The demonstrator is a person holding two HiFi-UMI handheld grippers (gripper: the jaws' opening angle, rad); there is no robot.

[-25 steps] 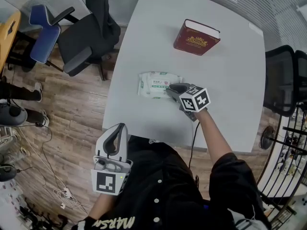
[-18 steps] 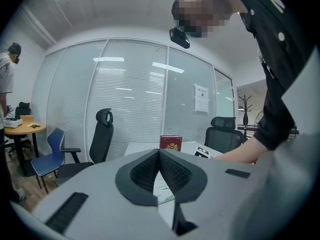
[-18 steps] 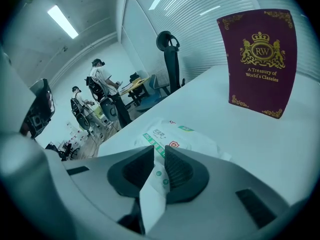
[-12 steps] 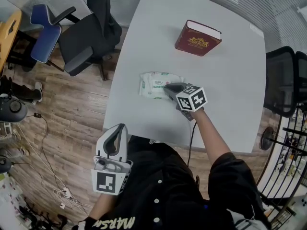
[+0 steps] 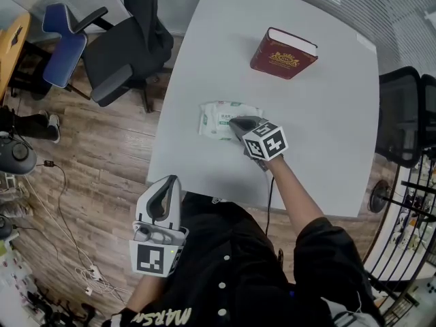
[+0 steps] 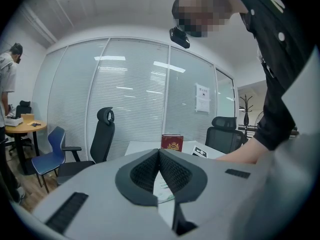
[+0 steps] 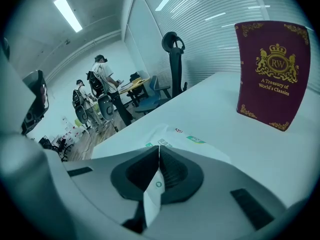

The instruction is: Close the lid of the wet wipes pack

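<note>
Nearest, the left hand-held gripper (image 5: 169,182) hangs off the counter's (image 5: 320,135) near edge, jaws together on nothing. Farther in, the right hand-held gripper (image 5: 235,122) tilts down at the wet wipes pack (image 5: 219,120), which lies mid-counter towards the left edge. Its jaws have just been closing and now pinch a thin white flap (image 7: 154,191), probably the pack's lid. The grasp looks made, so next the flap should be laid over the opening and pressed flat. A red book (image 5: 283,53) stands at the far side.
</note>
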